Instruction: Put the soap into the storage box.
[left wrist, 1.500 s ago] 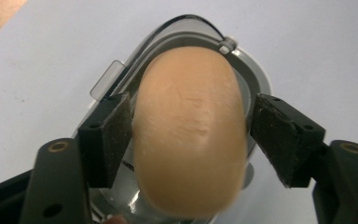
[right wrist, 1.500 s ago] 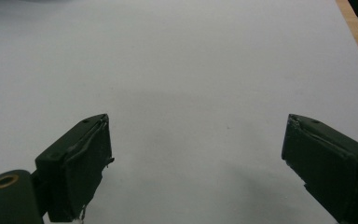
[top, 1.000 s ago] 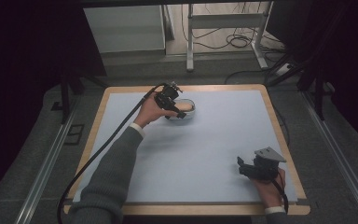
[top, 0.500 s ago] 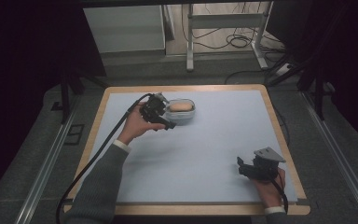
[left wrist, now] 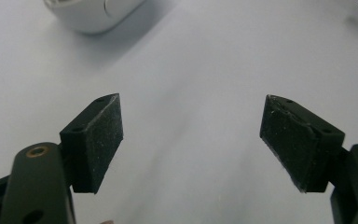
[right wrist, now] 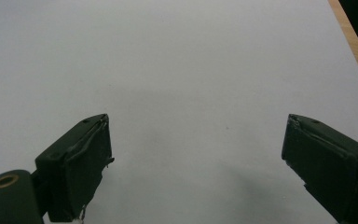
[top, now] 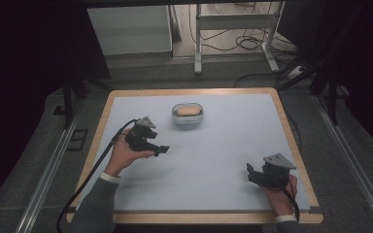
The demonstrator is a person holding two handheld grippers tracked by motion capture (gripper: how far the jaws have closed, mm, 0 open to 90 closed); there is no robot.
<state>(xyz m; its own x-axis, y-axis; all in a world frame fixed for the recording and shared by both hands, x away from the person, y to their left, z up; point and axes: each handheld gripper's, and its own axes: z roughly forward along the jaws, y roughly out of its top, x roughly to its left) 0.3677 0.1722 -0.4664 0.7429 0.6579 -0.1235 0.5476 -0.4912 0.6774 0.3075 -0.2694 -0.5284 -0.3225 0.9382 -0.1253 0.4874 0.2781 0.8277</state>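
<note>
A small clear container point(top: 188, 115) with a tan, bread-like item point(top: 188, 111) inside stands on the pale mat toward the back middle. Its white rim point(left wrist: 93, 14) shows at the top left of the left gripper view. My left gripper point(top: 162, 149) hovers over the mat to the front left of the container, apart from it, its jaws wide open and empty point(left wrist: 191, 135). My right gripper point(top: 249, 171) rests near the front right corner of the mat, also open with nothing between its jaws point(right wrist: 196, 163).
The pale mat point(top: 213, 145) lies on a wood-edged table point(top: 291, 131). A black cable point(top: 92, 174) trails from the left gripper off the front left. Beyond the table are a white cabinet point(top: 128, 29) and a metal stand point(top: 233, 34) on the floor.
My left gripper has pulled back from the container toward the front left, leaving it standing uncovered on the mat. The right gripper has stayed put.
</note>
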